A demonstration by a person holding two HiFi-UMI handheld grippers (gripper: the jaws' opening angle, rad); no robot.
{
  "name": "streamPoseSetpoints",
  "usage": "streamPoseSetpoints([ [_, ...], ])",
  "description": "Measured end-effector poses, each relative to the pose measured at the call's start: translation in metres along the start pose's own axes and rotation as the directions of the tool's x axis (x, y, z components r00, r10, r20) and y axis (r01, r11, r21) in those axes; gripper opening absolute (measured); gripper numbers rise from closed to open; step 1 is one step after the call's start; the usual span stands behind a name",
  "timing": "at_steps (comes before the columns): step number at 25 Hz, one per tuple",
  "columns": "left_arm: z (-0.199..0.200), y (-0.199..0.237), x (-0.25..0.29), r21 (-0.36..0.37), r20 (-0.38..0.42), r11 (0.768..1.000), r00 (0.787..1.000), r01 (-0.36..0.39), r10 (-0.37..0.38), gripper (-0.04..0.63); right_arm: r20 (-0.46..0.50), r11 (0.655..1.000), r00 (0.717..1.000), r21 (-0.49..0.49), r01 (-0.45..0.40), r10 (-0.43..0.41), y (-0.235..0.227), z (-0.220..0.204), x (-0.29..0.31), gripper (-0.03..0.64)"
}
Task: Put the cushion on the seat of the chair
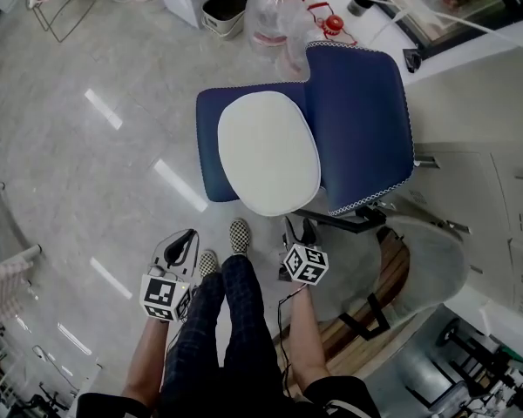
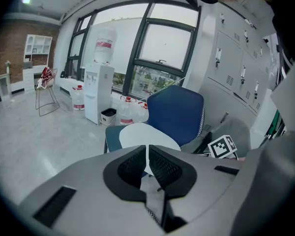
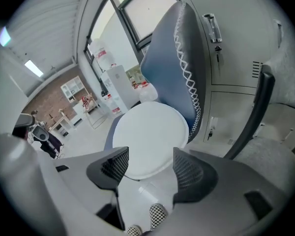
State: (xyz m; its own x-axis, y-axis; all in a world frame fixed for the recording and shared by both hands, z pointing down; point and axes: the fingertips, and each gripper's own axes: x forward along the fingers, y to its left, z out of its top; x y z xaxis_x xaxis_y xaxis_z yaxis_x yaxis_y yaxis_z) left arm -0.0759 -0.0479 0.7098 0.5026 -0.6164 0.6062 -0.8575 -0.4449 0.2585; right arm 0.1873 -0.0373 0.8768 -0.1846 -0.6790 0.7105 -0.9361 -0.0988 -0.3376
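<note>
The white cushion [image 1: 268, 151] lies on the seat [image 1: 209, 159] of the blue chair [image 1: 362, 116]. It covers most of the seat, and a blue band shows along the side far from the backrest. It seems to lie flat, though from above I cannot be fully sure.

I hold my left gripper [image 1: 188, 236] and my right gripper [image 1: 298, 226] in front of the chair, both apart from it, over the grey floor [image 1: 87, 164] and on either side of my checkered shoes [image 1: 239, 235]. The fingers [image 2: 163, 167] of the left gripper are closed together, with only a thin slit between them and nothing inside. The fingers [image 3: 115, 165] of the right gripper are wide apart and empty; the cushion shows beyond them. Behind the chair stand some water bottles [image 1: 275, 11].
</note>
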Motion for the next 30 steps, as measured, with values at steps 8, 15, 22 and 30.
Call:
streamPoseSetpoints([
  [8,0.038,-0.005,-0.025,0.038,0.049,0.999,0.999,0.003,-0.005,0.032,0.024,0.994,0.999,-0.098,-0.038,0.041,0.034,0.03,-0.033,0.27],
  [15,0.075,-0.007,-0.053,0.062,0.094,0.998,0.996,-0.008,0.003,0.032,0.037,0.988,0.997,-0.137,-0.068,0.074,0.065,0.058,-0.064,0.268],
  [22,0.109,-0.011,-0.087,0.095,0.144,0.995,0.99,-0.005,-0.009,0.032,0.079,0.973,0.986,-0.192,-0.129,0.146,0.109,0.097,-0.107,0.268],
  [30,0.156,-0.022,-0.131,0.114,0.211,0.993,0.977,-0.016,-0.009,0.032,0.137,0.934,0.968,-0.322,-0.157,0.21,0.164,0.145,-0.166,0.265],
])
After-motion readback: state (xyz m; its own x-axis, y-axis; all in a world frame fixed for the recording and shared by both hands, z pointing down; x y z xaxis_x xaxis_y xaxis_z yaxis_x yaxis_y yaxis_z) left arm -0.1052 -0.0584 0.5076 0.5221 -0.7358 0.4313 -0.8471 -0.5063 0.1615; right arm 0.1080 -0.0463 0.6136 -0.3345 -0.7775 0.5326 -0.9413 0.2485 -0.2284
